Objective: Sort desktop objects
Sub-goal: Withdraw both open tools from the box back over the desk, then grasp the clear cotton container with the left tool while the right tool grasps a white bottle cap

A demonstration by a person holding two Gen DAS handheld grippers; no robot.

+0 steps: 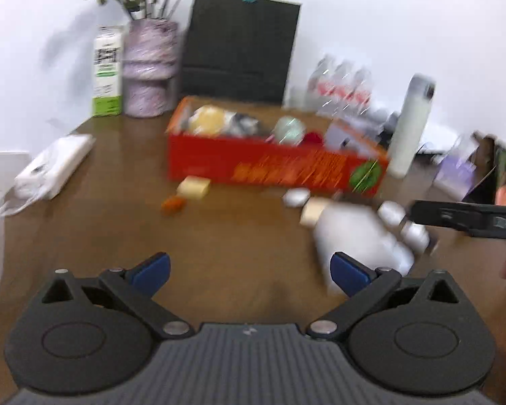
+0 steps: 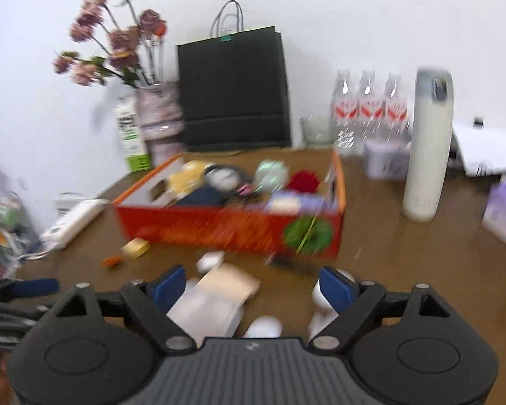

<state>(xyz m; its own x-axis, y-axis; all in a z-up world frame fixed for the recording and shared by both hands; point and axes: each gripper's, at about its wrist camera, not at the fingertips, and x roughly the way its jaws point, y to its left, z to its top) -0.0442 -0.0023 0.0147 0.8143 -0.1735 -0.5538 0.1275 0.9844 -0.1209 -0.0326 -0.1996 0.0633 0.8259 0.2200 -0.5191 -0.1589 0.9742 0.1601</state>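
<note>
A red cardboard box (image 1: 273, 163) (image 2: 219, 227) full of mixed items stands mid-table. In front of it lie a white bottle (image 1: 357, 239) (image 2: 205, 310) with a beige cap (image 2: 231, 285), several small white round pieces (image 1: 297, 197) (image 2: 263, 329), a yellow block (image 1: 194, 187) (image 2: 135, 247) and a small orange bit (image 1: 173, 204) (image 2: 110, 261). My left gripper (image 1: 251, 271) is open over bare table, left of the bottle. My right gripper (image 2: 253, 285) is open above the bottle, its pads clear of it. Both views are blurred.
Along the back wall stand a black paper bag (image 1: 239, 47), a flower vase (image 1: 150, 67), a green-white carton (image 1: 107, 71) and water bottles (image 2: 367, 108). A tall white flask (image 2: 428, 155) is right of the box. A white power strip (image 1: 54, 167) lies left.
</note>
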